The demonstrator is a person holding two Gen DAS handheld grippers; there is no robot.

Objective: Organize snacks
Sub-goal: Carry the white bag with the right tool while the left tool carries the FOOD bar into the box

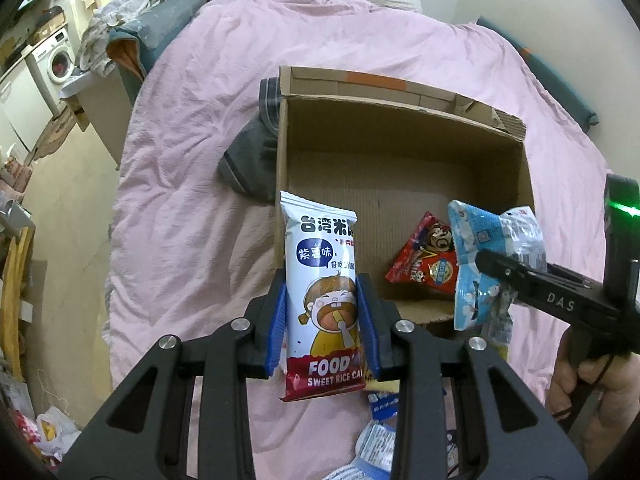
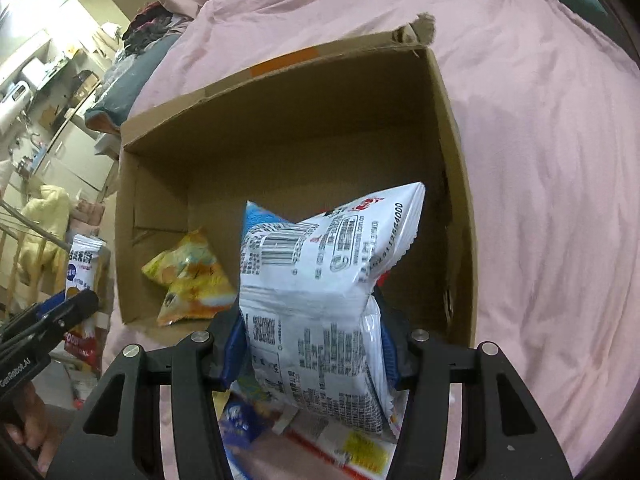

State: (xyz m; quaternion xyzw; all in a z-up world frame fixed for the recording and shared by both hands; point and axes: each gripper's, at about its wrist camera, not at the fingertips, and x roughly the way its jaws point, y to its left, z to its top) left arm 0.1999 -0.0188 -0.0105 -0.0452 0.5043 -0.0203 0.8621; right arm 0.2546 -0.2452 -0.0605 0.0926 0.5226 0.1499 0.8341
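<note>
pink bedspread (image 1: 192,128) under open cardboard box (image 1: 400,136), grey garment (image 1: 252,160), loose snack packets (image 2: 248,420)

Both grippers are squeezed tight.

The left gripper (image 1: 322,312) pinches a tall pack (image 1: 320,280) between its blue pads (image 1: 277,328). The right gripper (image 2: 314,344) pinches a puffy bag (image 2: 320,300). A hand (image 1: 588,384) holds the right gripper's handle.

"FOOD" and "SWEET RICE CA", cut off at the edge, are printed in white on the red band of the rice cake packet (image 1: 322,292); "台湾米" and "紫薯味" are read higher up. "DAS" is marked on the right tool (image 1: 486,264). What seems to be "GenRobot.AI" is lettered on the left tool (image 2: 86,300). A barcode and digits ending "4000" are carried by the white snack bag (image 2: 320,304).
</note>
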